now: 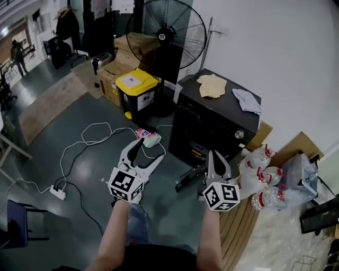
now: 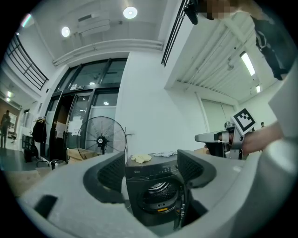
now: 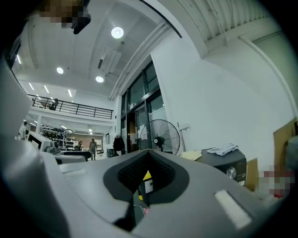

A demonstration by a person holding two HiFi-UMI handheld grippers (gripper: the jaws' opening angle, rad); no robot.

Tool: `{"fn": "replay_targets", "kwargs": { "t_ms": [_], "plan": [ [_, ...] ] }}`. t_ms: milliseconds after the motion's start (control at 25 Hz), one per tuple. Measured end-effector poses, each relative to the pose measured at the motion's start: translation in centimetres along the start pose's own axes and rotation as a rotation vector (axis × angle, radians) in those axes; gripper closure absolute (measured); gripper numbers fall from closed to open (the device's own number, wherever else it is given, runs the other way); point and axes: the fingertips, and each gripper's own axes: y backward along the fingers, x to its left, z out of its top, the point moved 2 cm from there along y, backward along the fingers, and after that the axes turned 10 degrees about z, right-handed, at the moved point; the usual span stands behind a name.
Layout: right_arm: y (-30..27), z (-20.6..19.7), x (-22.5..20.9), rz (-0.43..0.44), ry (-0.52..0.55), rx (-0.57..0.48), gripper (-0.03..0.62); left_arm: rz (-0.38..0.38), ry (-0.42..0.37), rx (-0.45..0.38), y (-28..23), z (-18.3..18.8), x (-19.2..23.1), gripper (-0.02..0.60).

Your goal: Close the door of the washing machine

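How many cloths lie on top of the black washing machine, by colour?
pale yellow crumpled cloth: 1
light grey crumpled cloth: 1
Total: 2, both on the flat top of the black washing machine.

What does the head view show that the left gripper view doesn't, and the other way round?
Only the head view shows the left claw from outside, open, plus the yellow-lidded bin, white cables on the floor and plastic bottles beside the machine. Only the left gripper view shows the drum face-on, framed by the open claw, and the ceiling lights. Both show the black washing machine with its door open, the cloths on top, the standing fan and the right claw.
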Motion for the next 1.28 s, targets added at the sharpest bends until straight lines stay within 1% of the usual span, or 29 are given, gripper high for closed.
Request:
{"fn": "replay_targets", "kwargs": {
  "t_ms": [120, 240, 360, 480, 600, 760, 880, 960, 1120, 1200, 1280],
  "plan": [
    [-6.4, -0.5, -2.3, -0.054, 0.002, 0.0, 0.586, -0.042, -0.005, 0.015, -5.6, -0.6, 5.0, 0.244],
    [-11.9, -1.0, -4.5, -0.134, -0.014, 0.009, 0.586, -0.121, -0.029, 0.048, -11.1, -1.1, 8.9, 0.244],
    [-15.9, -1.9, -5.8, -0.209, -0.014, 0.015, 0.586, -0.202, -0.026, 0.065, -15.6, -2.0, 12.0, 0.244],
    [-18.7, -2.7, -7.5, -0.274, -0.011, 0.021, 0.586, -0.282, -0.027, 0.084, -19.9, -3.5, 13.5, 0.244],
    [-19.6, -3.5, -9.2, -0.336, -0.012, 0.039, 0.586, -0.345, -0.014, 0.102, -23.4, -5.2, 13.6, 0.244],
    [-18.6, -5.4, -12.1, -0.416, -0.016, 0.08, 0.586, -0.425, -0.003, 0.139, -27.0, -8.6, 11.3, 0.244],
    [-16.7, -7.4, -14.1, -0.472, -0.022, 0.117, 0.586, -0.497, -0.013, 0.17, -28.1, -12.0, 7.9, 0.244],
    [-15.1, -9.0, -15.5, -0.511, -0.031, 0.134, 0.586, -0.544, -0.037, 0.214, -28.0, -15.3, 4.8, 0.244],
    [-11.8, -13.1, -17.6, -0.579, -0.053, 0.165, 0.586, -0.62, -0.072, 0.295, -25.4, -23.1, -1.5, 0.245],
    [-10.0, -15.3, -18.1, -0.605, -0.064, 0.185, 0.586, -0.657, -0.081, 0.325, -22.8, -26.8, -5.2, 0.248],
    [-8.2, -17.6, -18.4, -0.627, -0.074, 0.201, 0.586, -0.696, -0.091, 0.34, -19.9, -30.2, -8.7, 0.265]
  ]
}}
